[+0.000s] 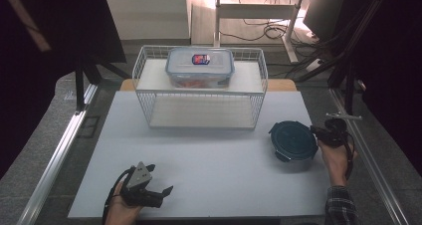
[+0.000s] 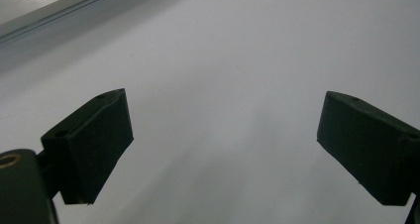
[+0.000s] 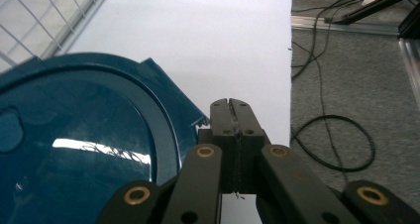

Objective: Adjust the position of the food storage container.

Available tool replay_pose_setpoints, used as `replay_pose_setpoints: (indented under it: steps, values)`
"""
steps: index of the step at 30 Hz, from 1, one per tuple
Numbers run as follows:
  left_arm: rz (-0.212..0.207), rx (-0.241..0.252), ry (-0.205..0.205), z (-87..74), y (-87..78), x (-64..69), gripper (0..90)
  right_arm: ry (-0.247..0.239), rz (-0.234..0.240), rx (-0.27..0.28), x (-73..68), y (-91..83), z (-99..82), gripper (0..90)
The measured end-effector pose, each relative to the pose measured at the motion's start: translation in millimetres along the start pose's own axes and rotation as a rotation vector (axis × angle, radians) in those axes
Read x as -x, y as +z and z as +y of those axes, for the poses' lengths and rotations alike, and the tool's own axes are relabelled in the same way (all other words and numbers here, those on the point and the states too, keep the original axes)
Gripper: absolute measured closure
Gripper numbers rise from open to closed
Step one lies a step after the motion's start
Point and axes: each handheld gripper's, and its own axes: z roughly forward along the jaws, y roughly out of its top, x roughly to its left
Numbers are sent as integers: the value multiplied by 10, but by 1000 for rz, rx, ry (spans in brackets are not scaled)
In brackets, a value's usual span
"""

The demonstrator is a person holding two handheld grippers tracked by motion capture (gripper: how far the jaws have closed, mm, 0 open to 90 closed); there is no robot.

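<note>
A round container with a dark teal lid [image 1: 293, 140] stands on the white mat [image 1: 209, 160] at the right. My right gripper [image 1: 318, 133] sits at the lid's right edge. In the right gripper view its jaws [image 3: 231, 105] are pressed together with nothing between them, right beside a latch tab of the teal lid [image 3: 74, 144]. My left gripper [image 1: 160, 179] rests low near the mat's front left. Its jaws stand wide apart over bare mat, and the left gripper [image 2: 225, 105] holds nothing.
A white wire rack [image 1: 149, 105] stands at the back of the mat, with a clear rectangular box with a blue-rimmed lid [image 1: 200, 65] on its upper shelf. Metal rails [image 1: 59, 150] run along both table sides. Cables [image 3: 332, 144] lie on the grey floor right of the mat.
</note>
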Motion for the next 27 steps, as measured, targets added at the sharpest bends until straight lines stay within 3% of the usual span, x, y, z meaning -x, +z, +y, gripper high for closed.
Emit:
replay_pose_setpoints:
  steps: [3, 6, 17, 27]
  values:
    - [-3, -6, 10, 10, 21, 16, 65, -14, -30, 2, -49, -1, 0, 899]
    - [-1, -14, 21, 12, 30, 26, 65, -16, -25, 1, -80, -6, -11, 900]
    - [-7, -24, 27, 19, 50, 38, 65, -58, 78, -21, -333, -27, -63, 900]
    - [-9, -22, 27, 26, 58, 34, 65, -122, 166, -39, -762, 12, -93, 900]
